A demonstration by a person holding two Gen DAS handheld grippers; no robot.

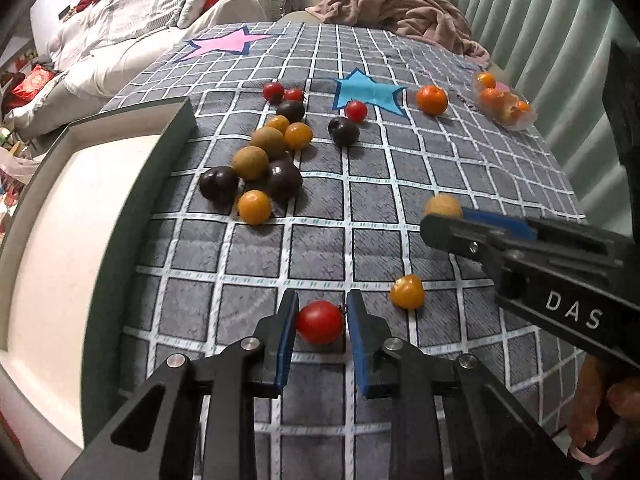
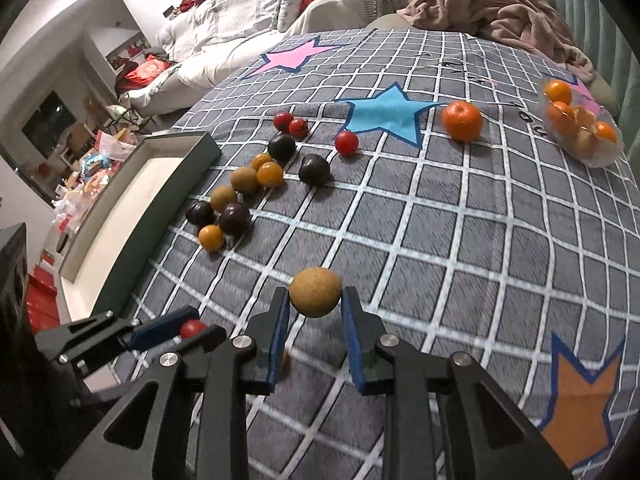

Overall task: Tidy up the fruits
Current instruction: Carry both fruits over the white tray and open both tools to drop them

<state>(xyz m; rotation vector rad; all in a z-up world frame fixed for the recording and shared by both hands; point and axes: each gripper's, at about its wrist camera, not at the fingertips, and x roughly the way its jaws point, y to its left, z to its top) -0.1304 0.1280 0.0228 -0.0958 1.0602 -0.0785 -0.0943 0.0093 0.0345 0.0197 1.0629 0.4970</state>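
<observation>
My left gripper [image 1: 321, 312] is shut on a red cherry tomato [image 1: 319, 322], pinched between its blue pads just above the checked cloth. My right gripper [image 2: 315, 300] is shut on a tan, rough-skinned round fruit [image 2: 315, 292]. In the left wrist view, the right gripper [image 1: 444, 216] reaches in from the right with that tan fruit [image 1: 442, 206] at its tip. The left gripper [image 2: 188, 330] with the tomato [image 2: 193, 328] shows at the lower left of the right wrist view. A loose orange-yellow fruit [image 1: 407, 291] lies just right of the left gripper.
A cluster of dark, tan, yellow and red fruits [image 1: 260, 160] lies beside a dark-rimmed white tray [image 1: 132, 200] at the left. A mandarin [image 2: 461, 121] sits past the blue star. A clear bowl [image 2: 600, 152] of mandarins stands far right. A crumpled blanket [image 2: 500, 12] lies behind.
</observation>
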